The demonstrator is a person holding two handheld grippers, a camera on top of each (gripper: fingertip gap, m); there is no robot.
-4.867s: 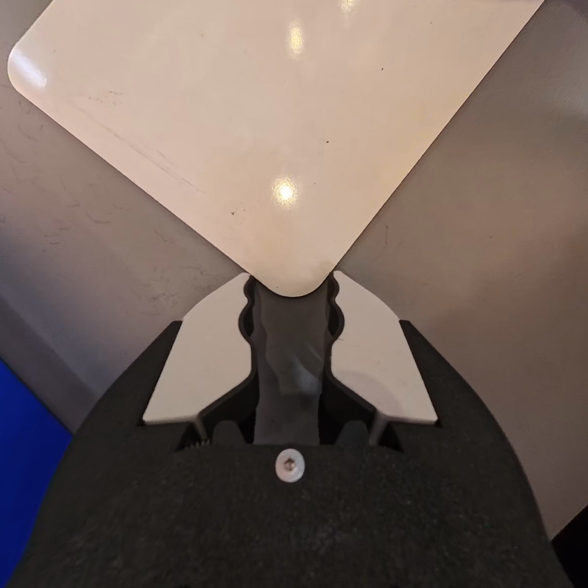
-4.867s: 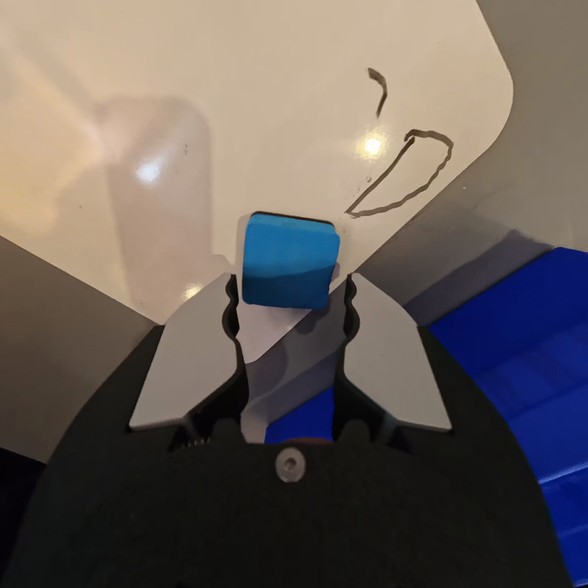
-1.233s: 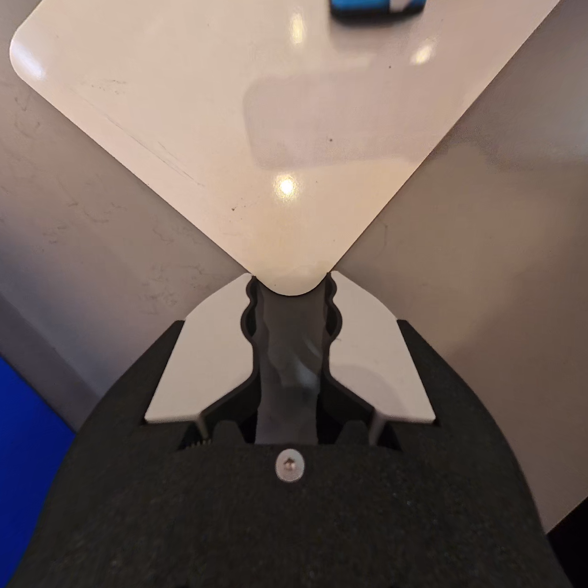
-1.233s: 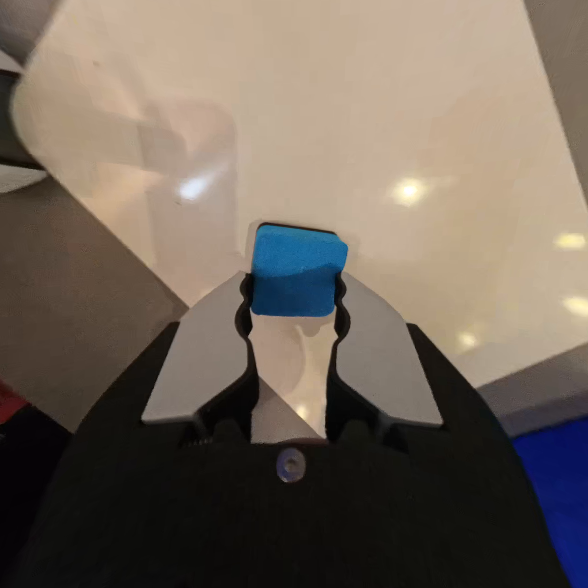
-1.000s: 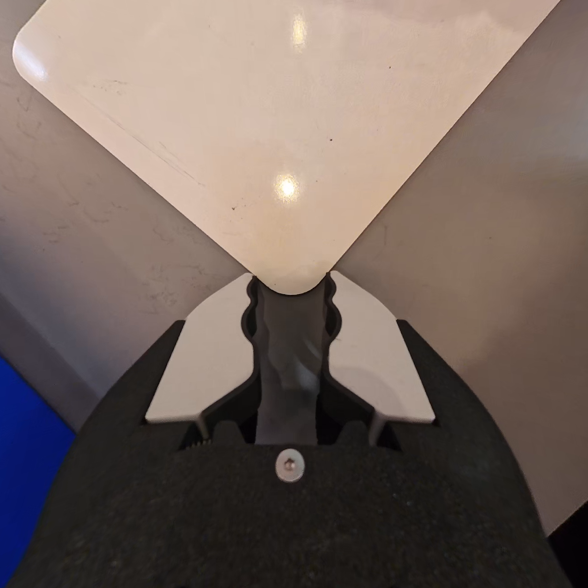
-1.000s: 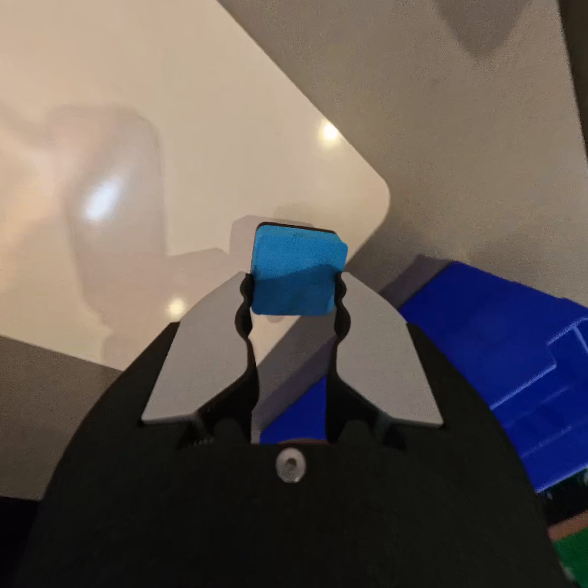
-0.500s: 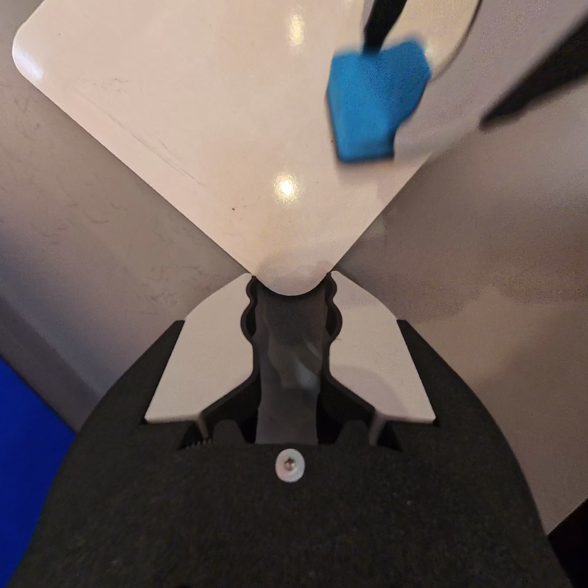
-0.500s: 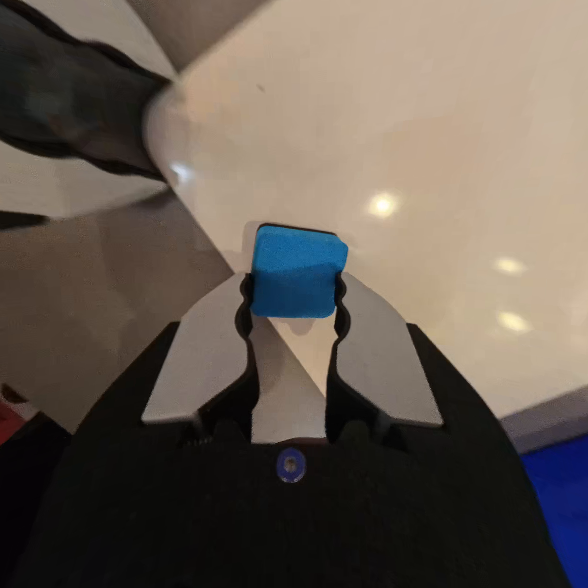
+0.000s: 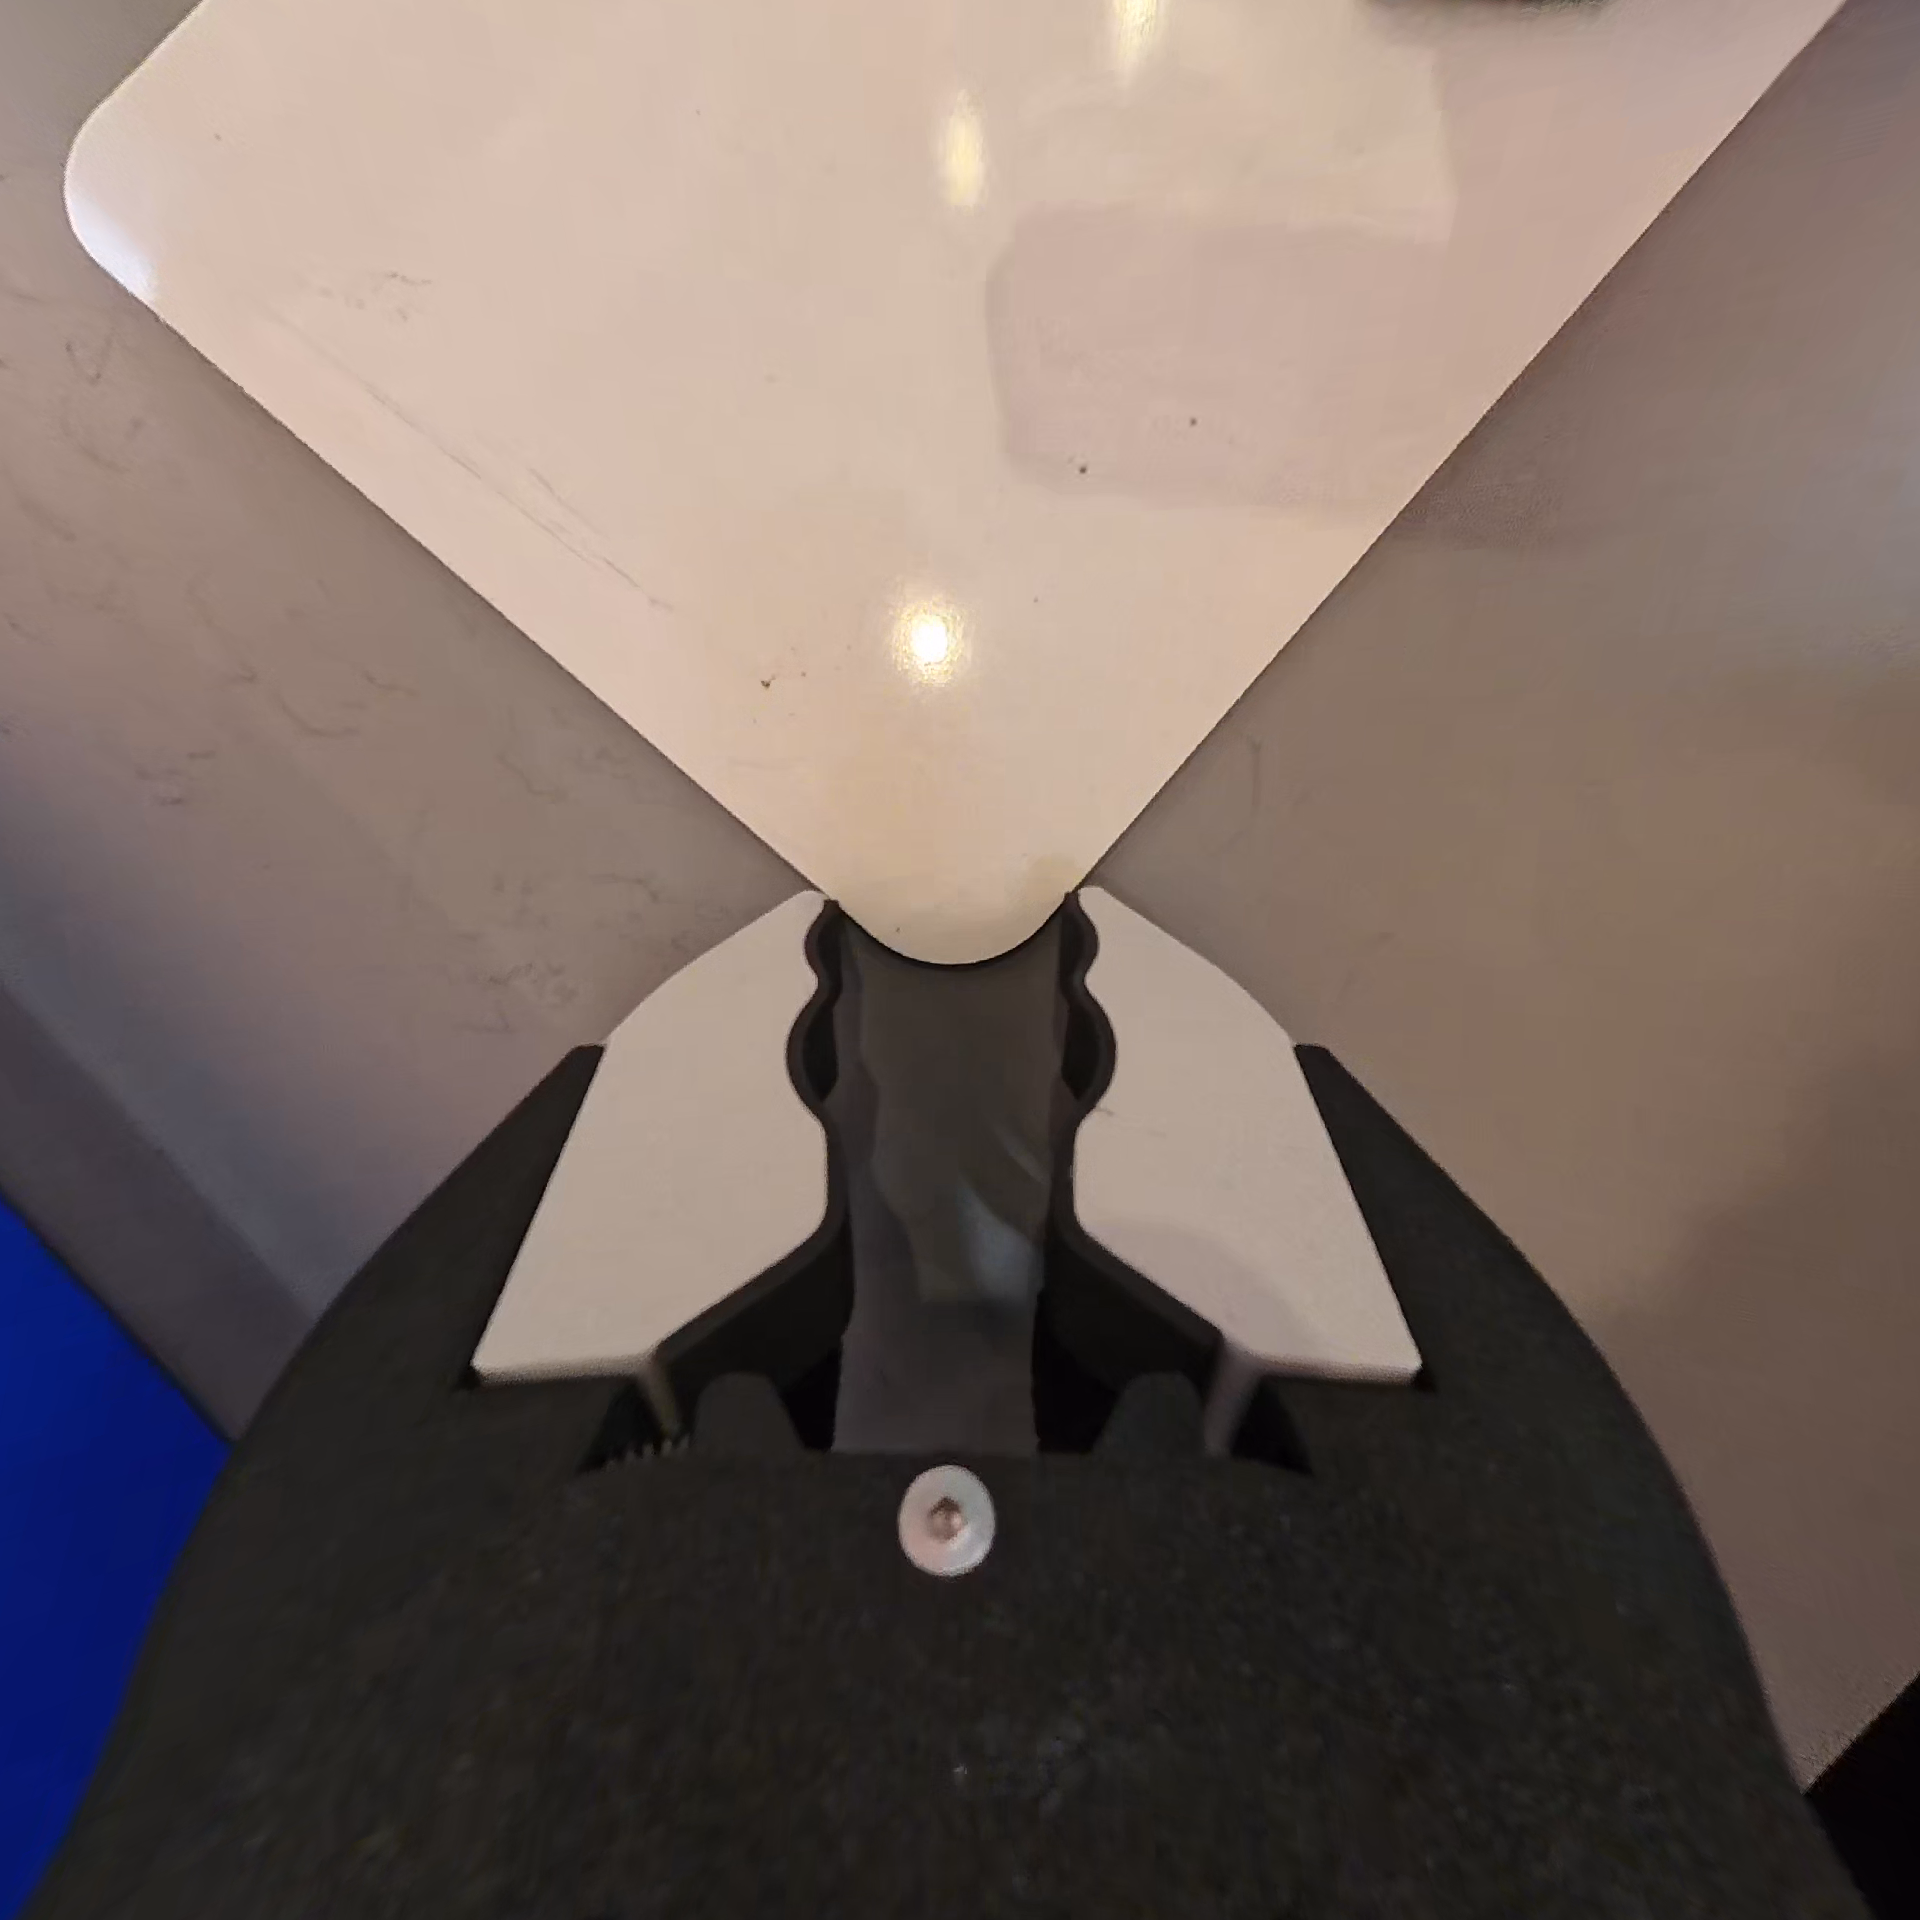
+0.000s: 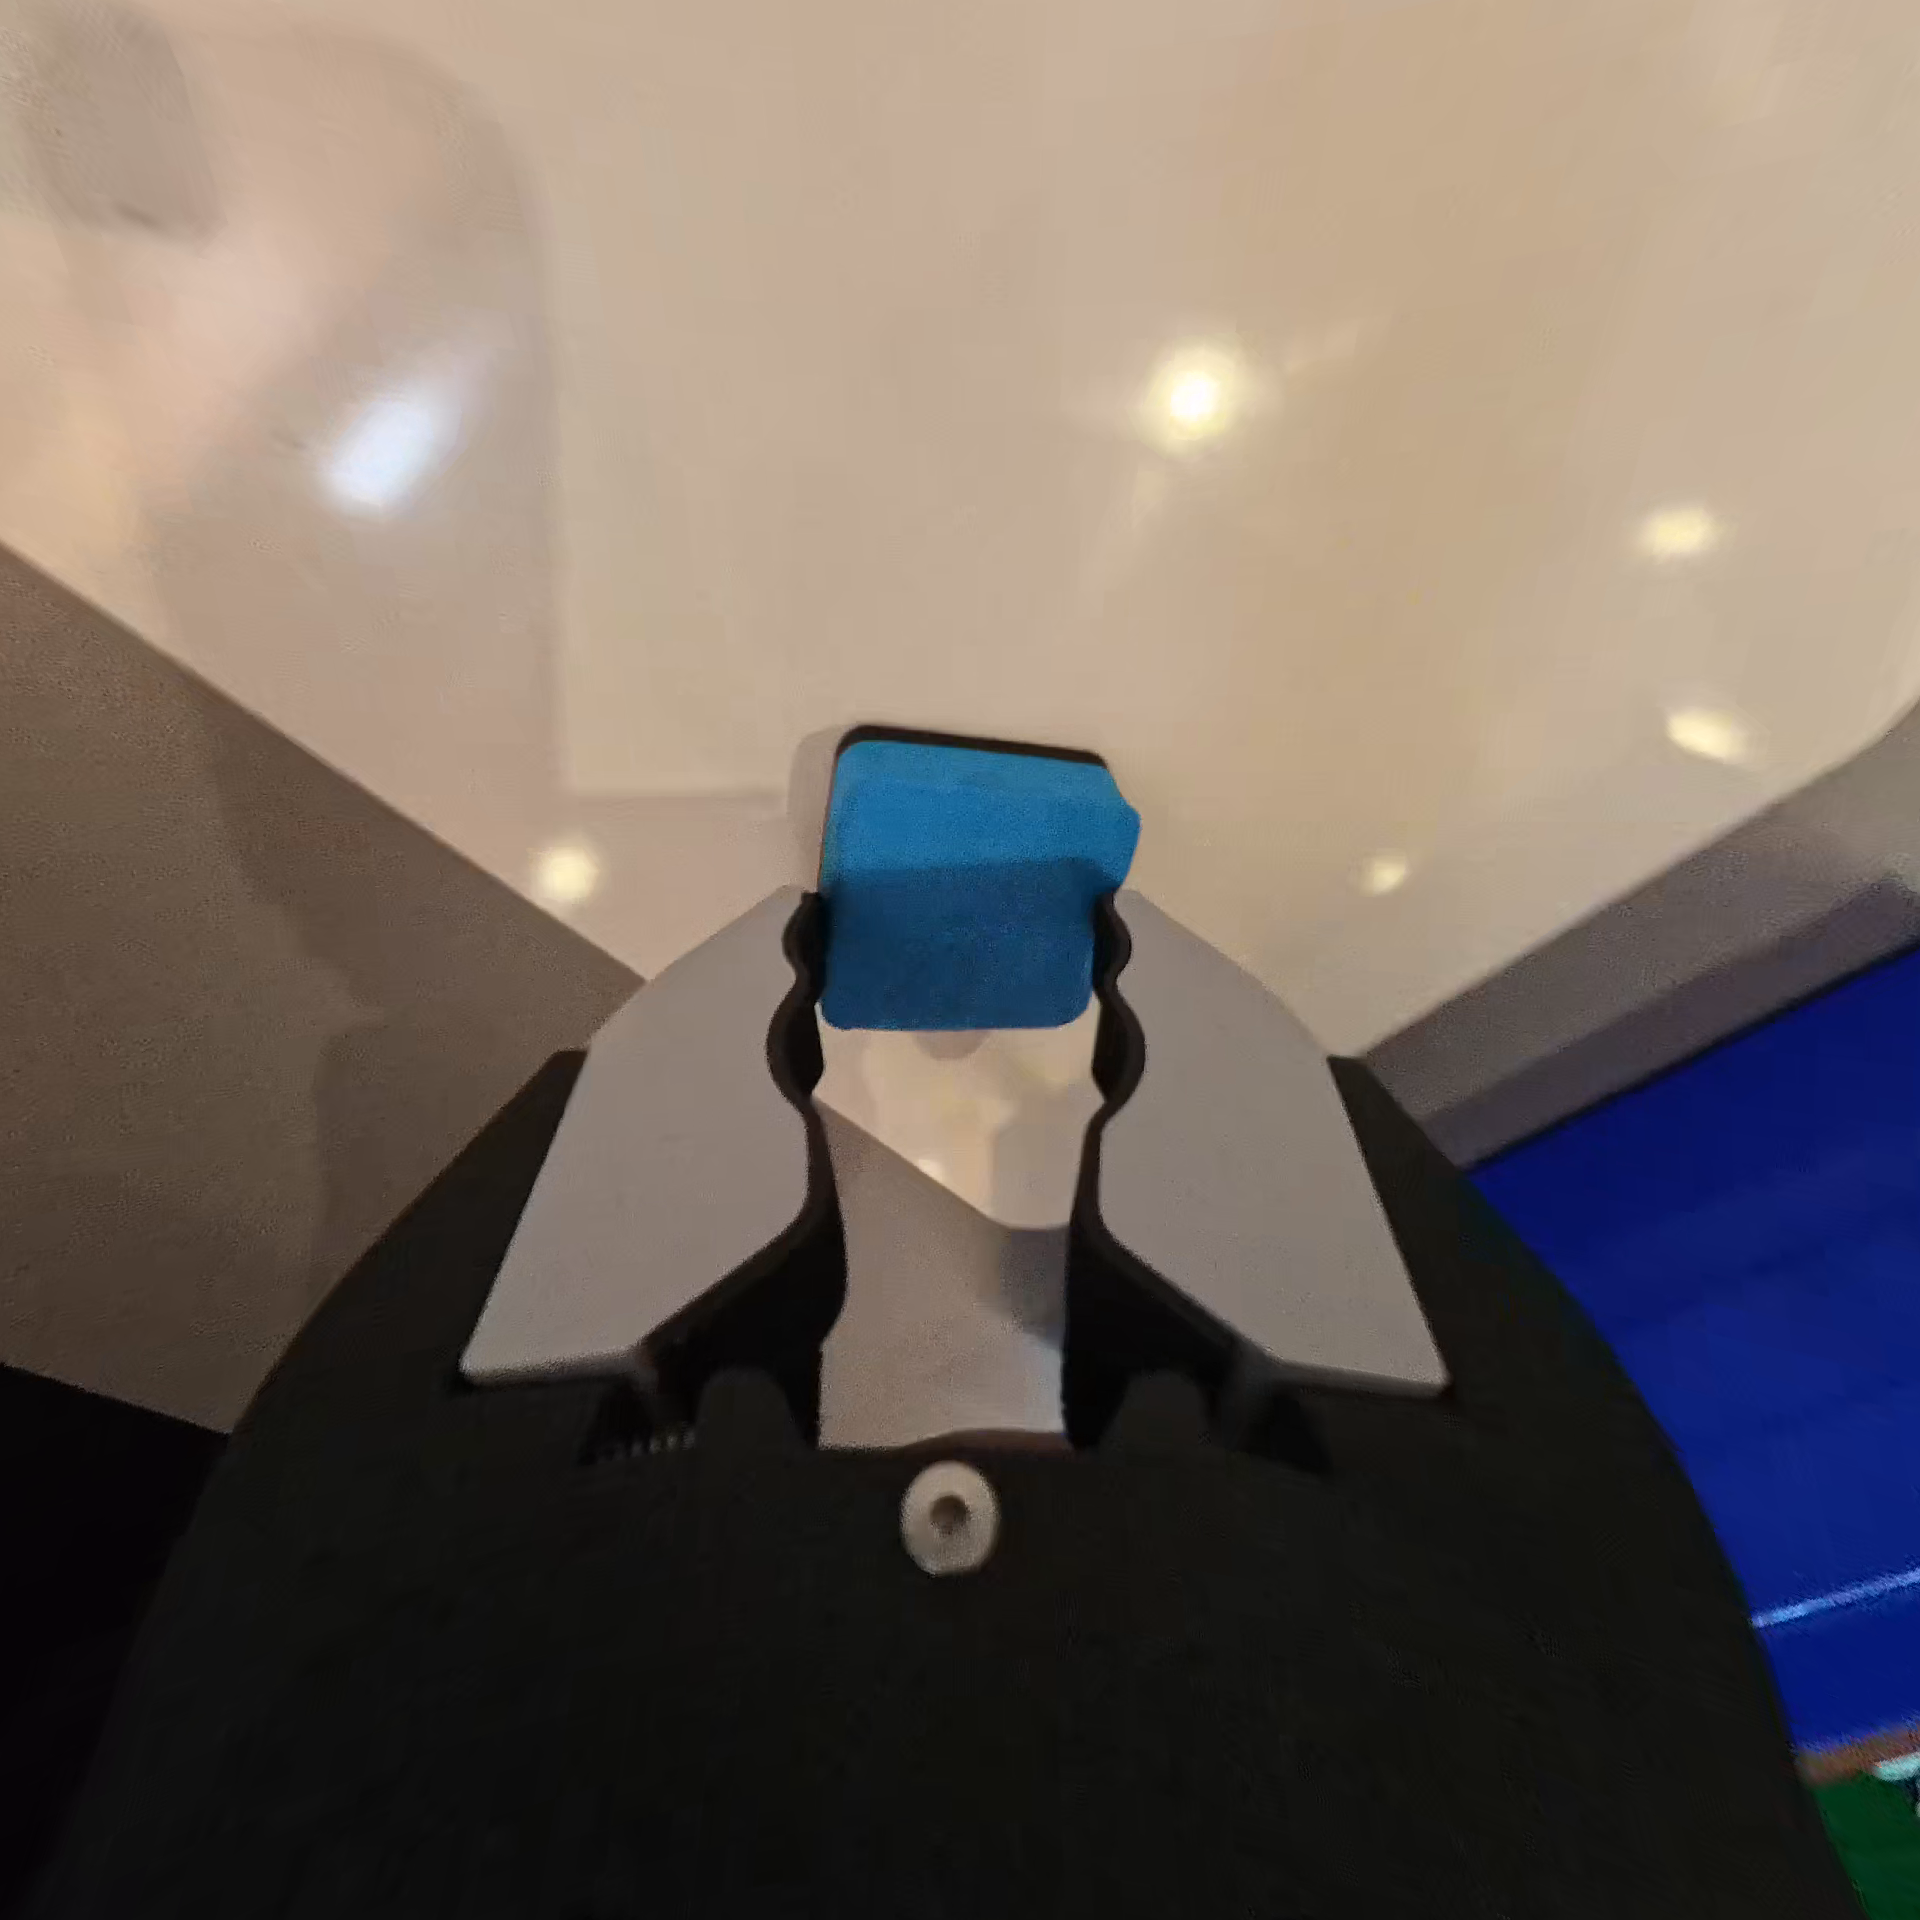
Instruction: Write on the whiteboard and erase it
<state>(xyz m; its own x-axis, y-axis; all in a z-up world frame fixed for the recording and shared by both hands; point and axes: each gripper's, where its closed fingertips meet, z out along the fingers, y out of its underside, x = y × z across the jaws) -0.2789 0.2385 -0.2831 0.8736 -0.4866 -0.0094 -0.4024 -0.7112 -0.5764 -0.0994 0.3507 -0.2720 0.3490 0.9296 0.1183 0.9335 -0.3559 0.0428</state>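
Near the whiteboard [image 10: 1039, 312] edge, right jaws clench the eraser [image 10: 966, 894]; left jaws released.

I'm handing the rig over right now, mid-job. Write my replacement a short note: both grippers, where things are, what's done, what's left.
Left gripper: open, fingertips flanking the near corner of the whiteboard, which lies flat on the grey table.
Right gripper: shut on the blue eraser, at the board surface.
Done: no pen strokes show on the visible board in either view; only faint smudges and specks.
Left: check the parts out of view, then put the eraser down.
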